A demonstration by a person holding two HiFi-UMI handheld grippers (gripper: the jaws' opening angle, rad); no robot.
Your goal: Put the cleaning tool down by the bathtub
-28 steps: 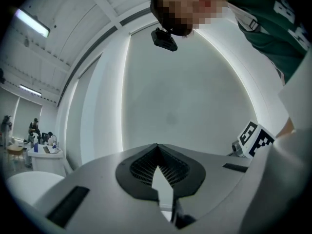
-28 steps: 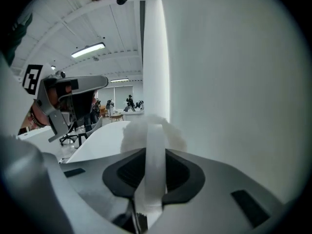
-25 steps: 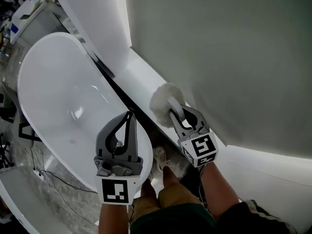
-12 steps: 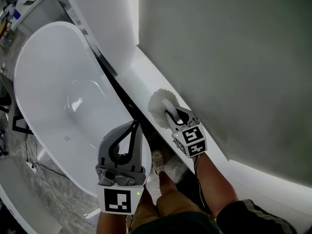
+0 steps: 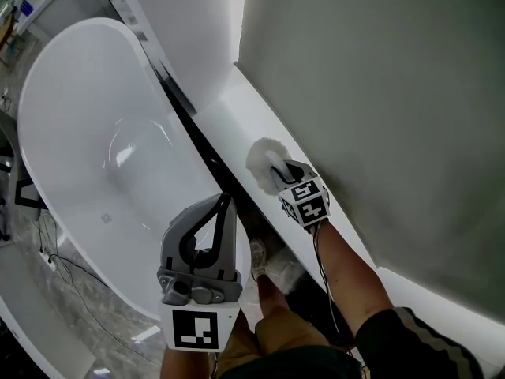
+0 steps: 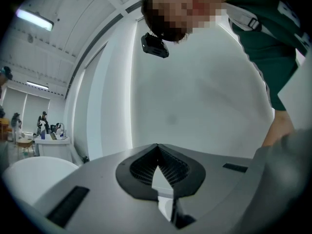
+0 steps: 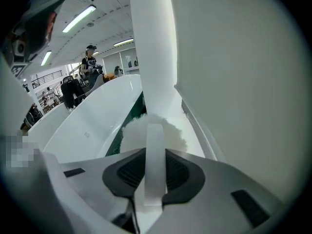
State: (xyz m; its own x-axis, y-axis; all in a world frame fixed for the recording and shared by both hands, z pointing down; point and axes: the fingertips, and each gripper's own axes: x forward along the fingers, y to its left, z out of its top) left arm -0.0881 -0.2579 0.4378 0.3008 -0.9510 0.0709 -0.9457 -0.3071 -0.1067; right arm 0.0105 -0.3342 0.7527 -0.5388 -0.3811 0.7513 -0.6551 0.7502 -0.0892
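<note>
1. Reaching lower than a second before, the cleaning tool (image 5: pixel 267 161) had its fluffy head over the white ledge (image 5: pixel 237 105) that ran between the bathtub (image 5: pixel 87 125) and the grey wall (image 5: pixel 379 85). It was probably touching the ledge, but contact could not be confirmed.
2. The tool looked like a round, shaggy white pad on a flat white strip handle (image 7: pixel 155 160). It seemed soft and light, unlikely to roll or bounce once released.
3. The right hand-held gripper (image 5: pixel 282 175) was clamped narrowly on that handle, pads pressing its sides, with the fluffy pad pointing away from the person.
4. Over the last second this arm had stretched out and down, and its marker cube looked smaller in the head view. The grip itself had not changed. Judgement: placement was nearly done, with only release and withdrawal left.
5. The left hand-held gripper (image 5: pixel 227 199) was closed with nothing in it. It hung above the tub's near rim, roughly where it had been, and took no part in this step.
6. A dark gap separated the tub from the ledge.
</note>
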